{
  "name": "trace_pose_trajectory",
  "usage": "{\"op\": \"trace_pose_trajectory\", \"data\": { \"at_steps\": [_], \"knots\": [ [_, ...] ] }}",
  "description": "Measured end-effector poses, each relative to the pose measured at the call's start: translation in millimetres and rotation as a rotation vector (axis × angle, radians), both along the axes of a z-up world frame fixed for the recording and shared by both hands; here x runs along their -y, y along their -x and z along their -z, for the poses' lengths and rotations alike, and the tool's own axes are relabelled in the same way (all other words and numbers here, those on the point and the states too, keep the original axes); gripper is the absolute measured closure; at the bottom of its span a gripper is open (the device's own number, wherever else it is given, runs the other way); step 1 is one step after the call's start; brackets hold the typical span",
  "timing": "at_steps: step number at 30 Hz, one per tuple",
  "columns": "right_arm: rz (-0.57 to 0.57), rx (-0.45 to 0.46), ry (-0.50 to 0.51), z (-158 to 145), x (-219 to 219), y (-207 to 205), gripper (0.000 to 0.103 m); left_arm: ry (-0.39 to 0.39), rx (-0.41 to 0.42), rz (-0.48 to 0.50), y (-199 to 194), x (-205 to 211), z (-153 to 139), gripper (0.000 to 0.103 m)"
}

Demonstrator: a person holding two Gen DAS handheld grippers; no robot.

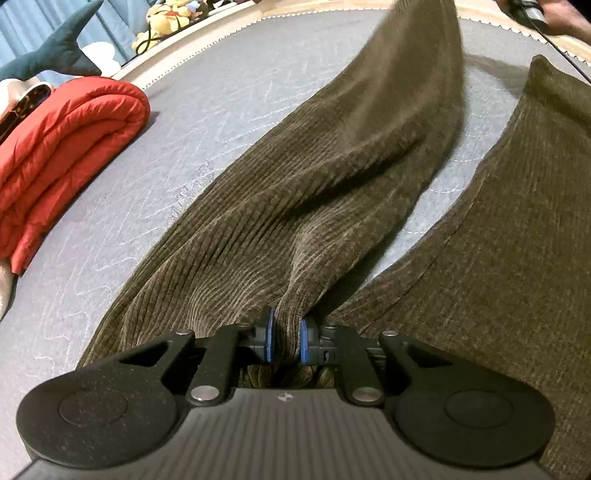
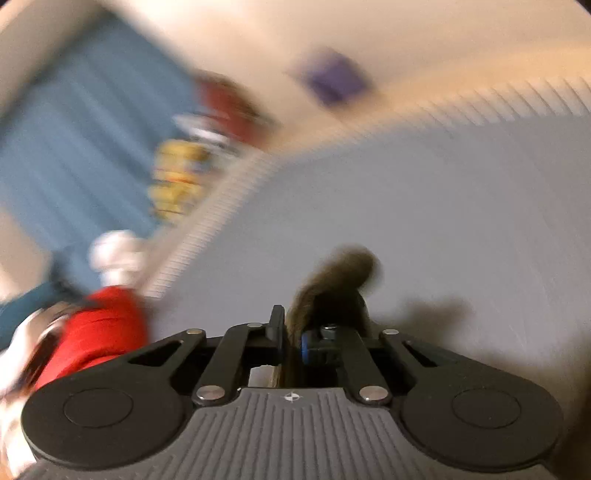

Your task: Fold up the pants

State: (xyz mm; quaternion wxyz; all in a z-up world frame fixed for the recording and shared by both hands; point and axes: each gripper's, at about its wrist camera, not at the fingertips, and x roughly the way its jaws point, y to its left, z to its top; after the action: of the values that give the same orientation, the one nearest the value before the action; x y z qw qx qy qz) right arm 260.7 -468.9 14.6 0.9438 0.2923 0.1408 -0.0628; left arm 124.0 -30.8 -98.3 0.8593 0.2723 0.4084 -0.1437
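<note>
Pants (image 1: pixel 314 177) olive corduroy, one leg lifted; left hand-held gripper (image 1: pixel 287 338) and right hand-held gripper (image 2: pixel 293 341) both pinching fabric.

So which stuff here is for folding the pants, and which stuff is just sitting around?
For the job:
- brown corduroy pants
- left gripper, pinching the pants
- right gripper, pinching brown fabric too
- grey mattress they lie on

Just lying about:
- folded red quilt
- plush shark
- yellow plush toys
- blue curtain, blurred
</note>
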Motion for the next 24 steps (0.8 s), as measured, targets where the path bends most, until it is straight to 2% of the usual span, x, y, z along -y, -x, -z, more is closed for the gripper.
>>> {"op": "trace_pose_trajectory", "data": {
  "at_steps": [1,3,5,8,9,10,11,13,14,17,18,19,20,22,24],
  "knots": [
    [0.015,0.035,0.077,-11.6,-10.1,3.1,0.096,-0.002,-0.001,0.005,0.4,-0.8,-0.4,0.089],
    [0.069,0.051,0.137,-13.3,-17.4,11.2,0.096,-0.003,-0.005,0.017,1.9,-2.2,-1.2,0.089],
    [0.157,-0.021,0.178,0.9,-12.5,18.4,0.096,-0.008,-0.015,0.022,2.5,-3.2,-1.8,0.089],
    [0.304,-0.389,0.143,54.4,7.7,15.6,0.095,-0.019,-0.04,0.029,2.4,-5.2,-1.0,0.089],
    [0.324,-0.524,0.078,77.1,18.2,14.9,0.095,-0.025,-0.047,0.034,2.8,-5.0,-0.6,0.089],
    [0.325,-0.579,0.007,94.2,27.5,19.4,0.095,-0.03,-0.05,0.038,3.2,-4.8,-0.6,0.089],
    [0.324,-0.525,-0.004,92.8,31.0,25.2,0.097,-0.031,-0.052,0.04,3.3,-4.7,-0.8,0.089],
    [0.304,-0.532,0.057,81.7,29.5,19.3,0.094,-0.031,-0.055,0.043,4.3,-4.7,-1.2,0.089],
    [0.306,-0.504,0.051,76.7,29.4,18.2,0.094,-0.027,-0.057,0.046,4.9,-5.4,-2.1,0.089],
    [0.326,-0.497,0.011,71.5,33.4,16.2,0.093,0.049,-0.092,0.045,6.2,-14.6,-10.8,0.086],
    [0.333,-0.497,0.014,68.0,32.5,16.6,0.09,0.083,-0.1,0.041,7.5,-19.1,-16.2,0.077],
    [0.342,-0.493,0.029,63.7,31.4,20.3,0.088,0.122,-0.102,0.035,8.7,-25.3,-22.6,0.061],
    [0.353,-0.488,0.058,63.3,26.6,32.1,0.08,0.167,-0.098,0.027,11.2,-32.1,-30.3,0.054],
    [0.379,-0.462,0.13,47.1,20.1,37.8,0.062,0.245,-0.078,0.003,15.6,-45.2,-45.1,0.051],
    [0.371,-0.412,0.149,31.3,17.2,43.4,0.058,0.297,-0.058,-0.038,19.3,-56.9,-56.9,0.051]
  ]
}}
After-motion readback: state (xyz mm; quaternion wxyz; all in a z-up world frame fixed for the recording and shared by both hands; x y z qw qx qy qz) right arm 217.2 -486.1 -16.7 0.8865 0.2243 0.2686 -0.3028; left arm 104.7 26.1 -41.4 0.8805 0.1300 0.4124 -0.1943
